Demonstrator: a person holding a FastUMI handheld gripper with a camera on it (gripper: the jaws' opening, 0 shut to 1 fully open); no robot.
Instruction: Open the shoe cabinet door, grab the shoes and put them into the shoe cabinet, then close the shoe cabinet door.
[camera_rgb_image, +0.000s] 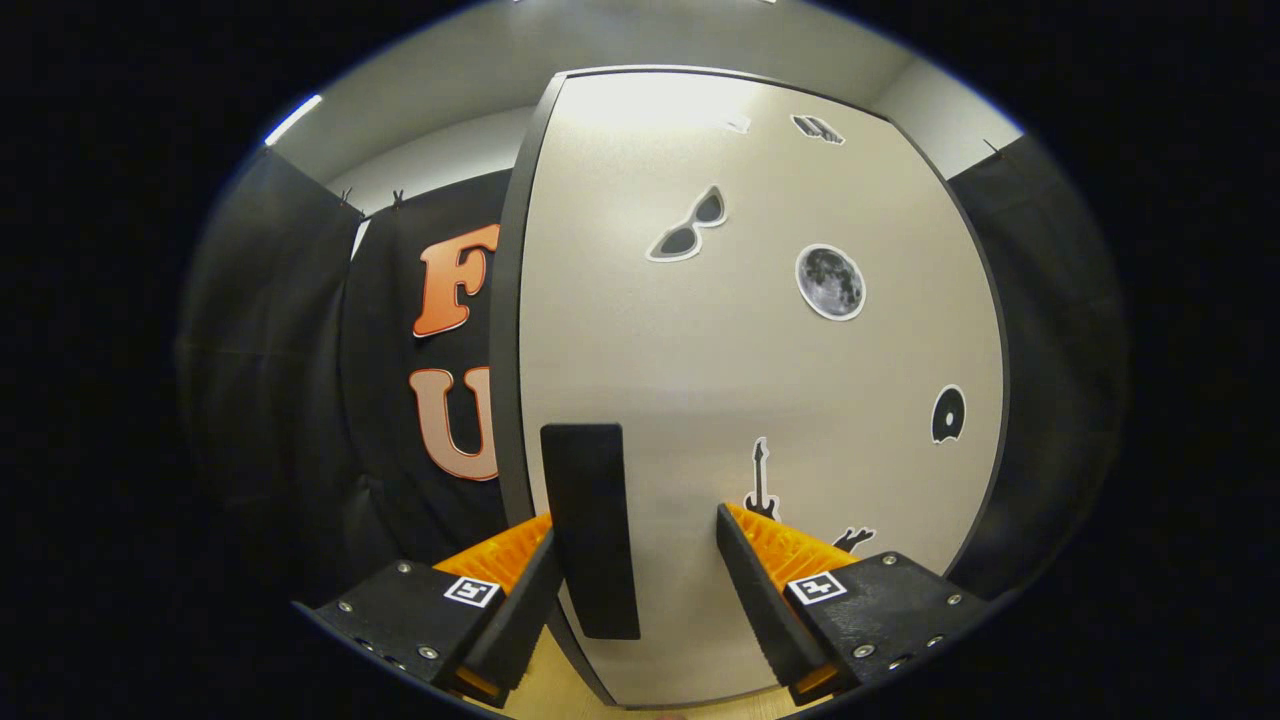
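Shoe cabinet door (760, 400) shut, handle (592, 530) between the wide-spread gripper (630, 560) fingers.
Close squarely on the handle before pulling, or the fingers may slip off.

The shoe cabinet door (740, 400) is cut off at its lower end, behind the gripper (635, 550). A small sticker (852, 540) at five o'clock is half hidden by the right finger. Whether the left finger touches the dark handle (592, 525) cannot be told. The top sticker (818, 128) is too small to make out.
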